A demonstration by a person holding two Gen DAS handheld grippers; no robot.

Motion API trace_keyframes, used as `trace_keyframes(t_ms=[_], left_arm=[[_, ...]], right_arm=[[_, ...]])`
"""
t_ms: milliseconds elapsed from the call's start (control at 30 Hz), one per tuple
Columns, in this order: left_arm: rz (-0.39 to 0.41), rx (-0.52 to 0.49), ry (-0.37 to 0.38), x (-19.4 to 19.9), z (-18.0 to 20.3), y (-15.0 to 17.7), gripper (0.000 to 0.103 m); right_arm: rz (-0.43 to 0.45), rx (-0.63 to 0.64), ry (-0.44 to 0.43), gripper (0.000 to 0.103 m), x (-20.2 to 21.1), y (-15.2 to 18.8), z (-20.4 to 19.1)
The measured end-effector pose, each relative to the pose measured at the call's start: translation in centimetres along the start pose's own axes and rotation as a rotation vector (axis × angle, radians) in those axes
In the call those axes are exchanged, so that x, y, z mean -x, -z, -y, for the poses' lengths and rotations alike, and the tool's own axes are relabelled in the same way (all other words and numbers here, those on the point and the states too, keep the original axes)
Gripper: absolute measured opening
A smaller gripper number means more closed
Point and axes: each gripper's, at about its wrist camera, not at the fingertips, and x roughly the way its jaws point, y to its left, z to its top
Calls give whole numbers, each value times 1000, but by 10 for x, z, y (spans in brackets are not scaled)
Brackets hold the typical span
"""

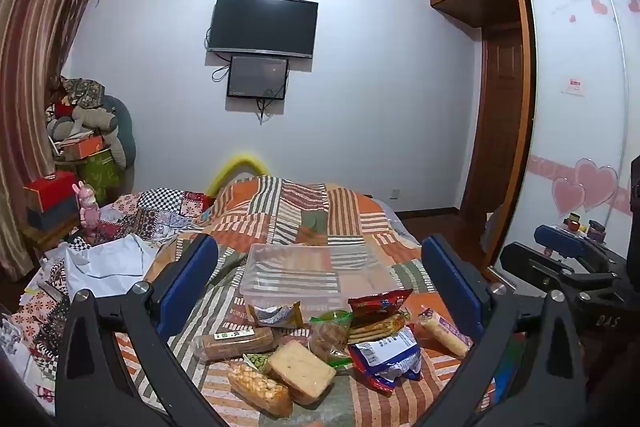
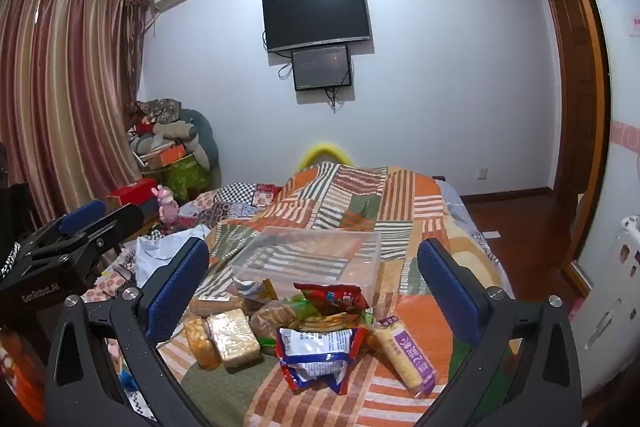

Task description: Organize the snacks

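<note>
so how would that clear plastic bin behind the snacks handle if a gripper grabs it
The clear plastic bin looks empty and thin-walled, so probably light and a bit flexible. Its smooth walls may slip between pads. Sitting on the soft quilt, it would likely tip or slide when nudged.

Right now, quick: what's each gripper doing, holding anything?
Left gripper: open, holding nothing, above the snack pile.
Right gripper: open, holding nothing.

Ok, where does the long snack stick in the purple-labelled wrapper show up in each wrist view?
Left wrist: the purple-labelled stick lies at the right edge of the snack pile, near the right finger.
Right wrist: the same stick is lower centre-right, right of the blue-and-white bag.
Shared landmark: the clear plastic bin behind the pile on the patchwork blanket.
</note>
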Motion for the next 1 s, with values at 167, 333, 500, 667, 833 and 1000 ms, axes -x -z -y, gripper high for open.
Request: trace_keyframes(t_ms=[167, 333, 500, 667, 833, 1000], left_arm=[[2, -5, -13, 0, 1, -1, 103], [5, -18, -7, -3, 9, -4, 103], [11, -20, 5, 1, 5, -1, 103], [6, -17, 6, 0, 5, 0, 103], [11, -23, 5, 2, 5, 0, 103], [12, -30, 6, 1, 8, 0, 103]], right_arm=[[-1, -1, 1, 103, 0, 1, 1], [1, -3, -1, 103, 0, 1, 1], [-1, -8, -3, 103, 0, 1, 0], [2, -14, -4, 103, 0, 1, 1], [1, -18, -7, 103, 0, 3, 2], [2, -26, -13, 103, 1, 1, 2]])
